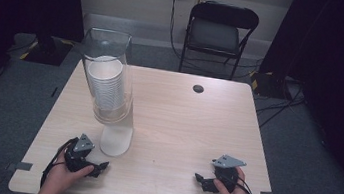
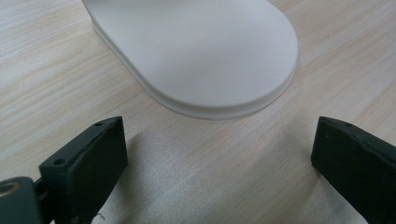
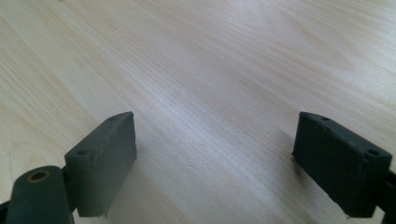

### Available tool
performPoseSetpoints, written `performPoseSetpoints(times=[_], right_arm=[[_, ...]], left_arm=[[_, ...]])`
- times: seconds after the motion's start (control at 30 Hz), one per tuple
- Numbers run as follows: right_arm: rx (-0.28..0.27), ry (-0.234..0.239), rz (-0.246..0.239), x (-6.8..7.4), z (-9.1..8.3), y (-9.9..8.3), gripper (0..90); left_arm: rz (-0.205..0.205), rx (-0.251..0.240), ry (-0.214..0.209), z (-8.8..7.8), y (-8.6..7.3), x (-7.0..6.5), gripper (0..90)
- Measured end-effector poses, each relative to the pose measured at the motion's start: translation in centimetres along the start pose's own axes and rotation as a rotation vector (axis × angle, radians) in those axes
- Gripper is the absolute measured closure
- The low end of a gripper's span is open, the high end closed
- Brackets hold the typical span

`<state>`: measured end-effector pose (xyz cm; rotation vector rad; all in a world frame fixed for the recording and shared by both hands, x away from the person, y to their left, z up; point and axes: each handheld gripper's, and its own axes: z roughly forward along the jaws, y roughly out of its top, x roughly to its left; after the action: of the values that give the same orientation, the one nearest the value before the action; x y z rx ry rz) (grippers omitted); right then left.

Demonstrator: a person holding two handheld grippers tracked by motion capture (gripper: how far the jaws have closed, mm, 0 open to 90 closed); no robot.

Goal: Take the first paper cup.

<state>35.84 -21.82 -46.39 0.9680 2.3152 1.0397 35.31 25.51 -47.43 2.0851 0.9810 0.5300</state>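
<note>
Fingers [image 2: 84, 163] wide apart, empty

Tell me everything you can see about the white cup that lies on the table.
The white cup looks like smooth matte paper or plastic, with a thin rolled rim. It lies on its side on the wooden table, its mouth toward the person, its far end against the base of the clear container that holds stacked cups. The left gripper points at it with open jaws, apart from it.

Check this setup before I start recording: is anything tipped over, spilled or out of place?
Nothing looks spilled or damaged. The clear dispenser stands upright on its white base with the paper cups stacked neatly inside. Both grippers, left and right, rest open on the table.
</note>
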Motion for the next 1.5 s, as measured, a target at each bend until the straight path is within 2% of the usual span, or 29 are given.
performPoseSetpoints(times=[0.3,0.33,0.4,0.43,0.47,0.5,0.63,0.7,0.8,0.87,1.1,1.2,1.4,1.5], right_arm=[[0.000,0.001,0.001,0.0,0.0,0.0,12.3],[0.000,0.001,0.001,0.0,0.0,0.0,12.2],[0.000,0.001,0.001,0.0,0.0,0.0,12.3],[-0.001,0.001,0.001,0.0,0.0,0.0,12.2],[0.000,0.001,0.001,0.0,0.0,0.0,12.2],[0.000,0.001,0.002,0.0,0.0,0.0,12.2],[0.000,0.002,0.002,0.0,0.0,0.0,12.2],[0.000,0.001,0.001,0.0,0.0,0.0,12.2],[0.000,0.000,0.002,0.0,0.0,0.0,12.2],[0.000,0.000,0.002,0.0,0.0,0.0,12.2],[0.000,-0.007,0.005,0.0,0.0,0.0,12.2],[0.000,-0.008,0.005,0.1,0.0,0.0,12.2],[0.000,-0.008,0.006,0.1,0.0,0.0,12.2],[0.000,-0.008,0.006,0.1,0.0,0.0,12.3]], left_arm=[[-0.007,-0.009,0.000,-0.1,0.0,0.1,4.5],[-0.023,-0.022,-0.007,-0.2,0.0,0.1,7.3],[-0.029,-0.035,-0.018,-0.3,0.1,0.2,19.6],[-0.040,-0.040,-0.026,-0.4,0.2,0.3,19.6],[-0.051,-0.054,-0.020,-0.7,0.4,0.3,14.6],[-0.047,-0.063,-0.020,-0.8,0.4,0.3,16.4],[-0.083,-0.124,-0.038,-1.8,1.0,0.2,16.0],[-0.083,-0.134,-0.039,-2.1,1.2,0.2,16.0],[-0.087,-0.175,-0.039,-2.8,2.1,0.1,15.6],[-0.106,-0.203,-0.050,-3.1,2.4,0.0,15.4],[-0.110,-0.253,-0.046,-3.9,3.3,0.0,15.4],[-0.117,-0.297,-0.036,-4.5,4.1,0.0,15.4],[-0.110,-0.331,-0.028,-5.0,5.3,0.0,16.2],[-0.112,-0.365,-0.017,-5.1,6.2,0.0,16.6]])
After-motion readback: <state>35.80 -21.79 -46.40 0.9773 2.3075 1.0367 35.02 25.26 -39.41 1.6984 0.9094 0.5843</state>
